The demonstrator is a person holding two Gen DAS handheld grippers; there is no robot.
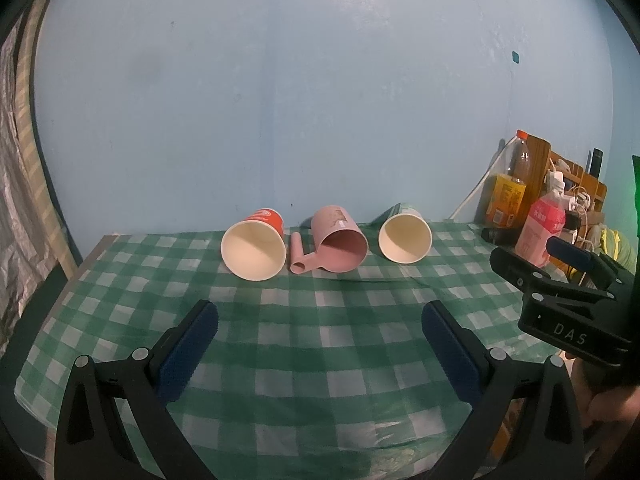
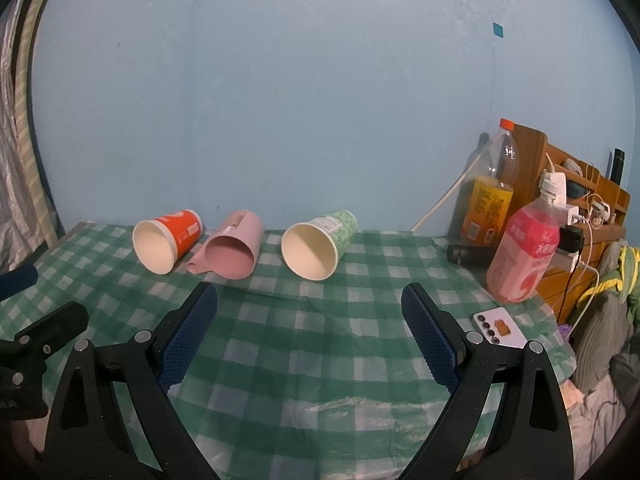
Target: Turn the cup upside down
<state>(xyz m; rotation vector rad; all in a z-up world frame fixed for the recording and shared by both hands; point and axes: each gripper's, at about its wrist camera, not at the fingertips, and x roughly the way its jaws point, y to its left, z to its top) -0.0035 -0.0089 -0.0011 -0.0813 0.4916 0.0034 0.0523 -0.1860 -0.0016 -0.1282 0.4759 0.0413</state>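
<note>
Three cups lie on their sides in a row at the far end of the checked tablecloth, mouths toward me: a red paper cup (image 1: pixel 253 249) (image 2: pixel 165 242), a pink plastic mug with a handle (image 1: pixel 338 245) (image 2: pixel 234 251), and a green patterned paper cup (image 1: pixel 405 237) (image 2: pixel 318 243). My left gripper (image 1: pixel 320 330) is open and empty, well short of the cups. My right gripper (image 2: pixel 310 316) is open and empty, in front of the green cup. The right gripper also shows at the right edge of the left wrist view (image 1: pixel 532 258).
A green-and-white checked cloth (image 1: pixel 320 360) (image 2: pixel 320 360) covers the table. At the right stand a pink drink bottle (image 2: pixel 524 252), an orange-capped bottle (image 2: pixel 490 196) and a wooden rack with chargers (image 2: pixel 576 200). A phone (image 2: pixel 500 326) lies near the right edge. A blue wall is behind.
</note>
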